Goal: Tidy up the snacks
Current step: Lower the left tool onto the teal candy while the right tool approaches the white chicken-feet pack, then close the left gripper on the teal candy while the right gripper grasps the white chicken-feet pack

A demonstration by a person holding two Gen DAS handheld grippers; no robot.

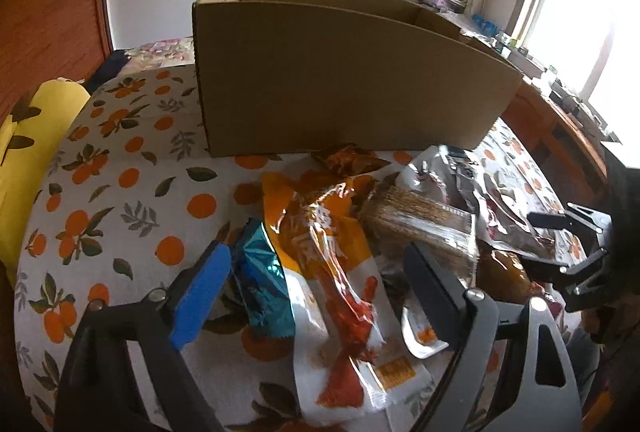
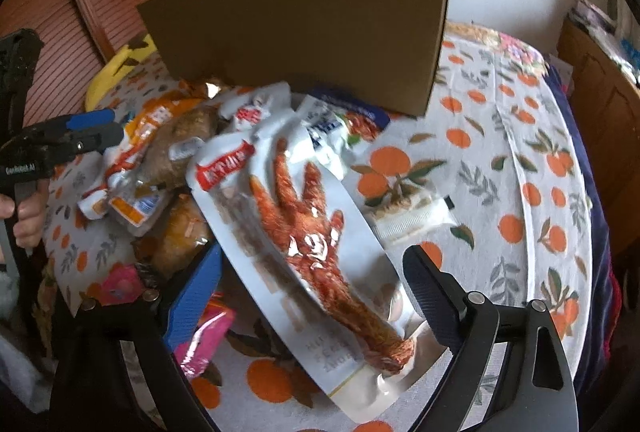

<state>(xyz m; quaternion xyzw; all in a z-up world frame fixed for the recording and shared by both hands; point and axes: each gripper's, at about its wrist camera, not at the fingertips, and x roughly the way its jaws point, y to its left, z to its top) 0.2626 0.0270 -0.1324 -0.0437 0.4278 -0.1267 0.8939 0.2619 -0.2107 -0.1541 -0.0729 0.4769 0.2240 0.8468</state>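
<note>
A brown cardboard box point(image 1: 340, 80) stands open at the back of the table; it also shows in the right wrist view point(image 2: 304, 28). A pile of snack packets lies in front of it. My left gripper point(image 1: 316, 264) is open, its jaws either side of an orange-and-white packet point(image 1: 332, 272) and a teal foil packet point(image 1: 262, 292). My right gripper point(image 2: 312, 272) is open over a white packet with a red chicken foot point(image 2: 316, 252). The right gripper shows in the left wrist view point(image 1: 560, 244), and the left gripper in the right wrist view point(image 2: 92, 130).
The table wears an orange-print cloth point(image 1: 120, 168). A clear packet of brown sticks point(image 1: 424, 220), a pink packet point(image 2: 200, 340) and a small clear packet point(image 2: 404, 212) lie around. A yellow cushion point(image 1: 36, 152) sits left. A wooden shelf point(image 1: 568, 136) runs under the window.
</note>
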